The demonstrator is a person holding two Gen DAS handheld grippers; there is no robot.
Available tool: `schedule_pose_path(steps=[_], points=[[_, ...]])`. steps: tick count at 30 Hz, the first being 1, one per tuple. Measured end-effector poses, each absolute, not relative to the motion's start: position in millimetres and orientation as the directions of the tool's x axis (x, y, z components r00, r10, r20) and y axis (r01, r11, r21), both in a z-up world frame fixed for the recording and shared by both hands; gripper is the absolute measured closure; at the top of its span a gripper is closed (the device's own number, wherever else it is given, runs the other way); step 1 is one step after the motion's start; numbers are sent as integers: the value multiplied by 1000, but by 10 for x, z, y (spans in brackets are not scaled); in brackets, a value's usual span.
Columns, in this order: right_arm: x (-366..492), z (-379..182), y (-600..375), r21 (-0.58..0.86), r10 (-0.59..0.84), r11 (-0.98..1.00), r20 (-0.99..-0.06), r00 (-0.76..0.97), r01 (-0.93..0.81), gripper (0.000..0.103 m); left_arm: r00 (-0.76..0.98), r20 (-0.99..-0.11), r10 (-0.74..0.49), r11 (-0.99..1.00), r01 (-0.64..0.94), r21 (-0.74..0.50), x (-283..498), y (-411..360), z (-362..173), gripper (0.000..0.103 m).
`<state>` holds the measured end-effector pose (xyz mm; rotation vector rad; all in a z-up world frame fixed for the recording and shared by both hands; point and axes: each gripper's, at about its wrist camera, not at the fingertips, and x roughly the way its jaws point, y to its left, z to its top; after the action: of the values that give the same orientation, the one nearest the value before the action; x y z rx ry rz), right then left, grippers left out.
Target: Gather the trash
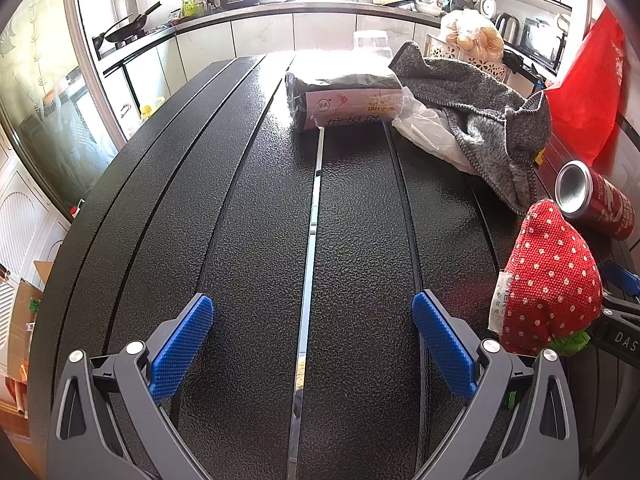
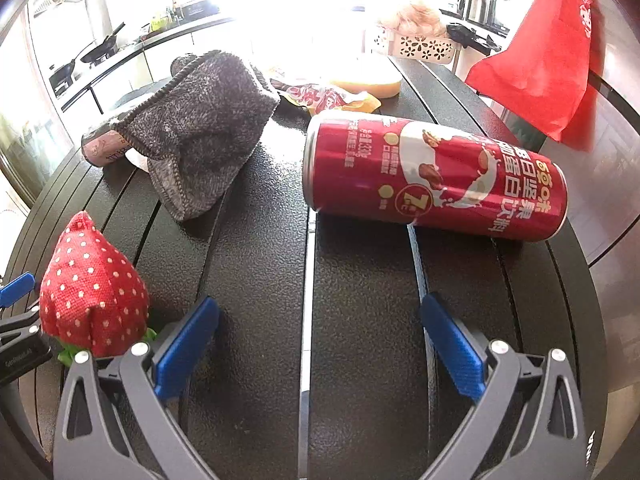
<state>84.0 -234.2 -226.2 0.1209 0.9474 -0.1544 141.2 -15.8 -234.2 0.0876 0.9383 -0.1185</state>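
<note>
The red can (image 2: 436, 176) is lying on its side on the black table (image 2: 360, 300), just ahead of the right claw (image 2: 320, 344) and slightly to its right. Its long axis is running left to right, across the fingers. Both claws are gaping wide and gripping nothing. The left claw (image 1: 312, 344) is sitting farther off, with the can at its far right beyond a strawberry pouch (image 1: 552, 280). The right hand looks better placed.

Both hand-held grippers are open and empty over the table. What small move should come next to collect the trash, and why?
Probably move the right hand-held gripper forward toward the red can. The can lies on its side on the black table just ahead of the open fingers, nothing blocks it, and it looks like trash, unlike the strawberry toy.
</note>
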Motion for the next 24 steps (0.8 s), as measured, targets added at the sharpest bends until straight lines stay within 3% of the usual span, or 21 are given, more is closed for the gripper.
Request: schedule_pose_path(steps=[24], points=[[856, -2254, -2345, 36, -77, 982, -815, 574, 184, 2, 586, -808, -63, 990, 139, 24, 1411, -155, -2342, 7]])
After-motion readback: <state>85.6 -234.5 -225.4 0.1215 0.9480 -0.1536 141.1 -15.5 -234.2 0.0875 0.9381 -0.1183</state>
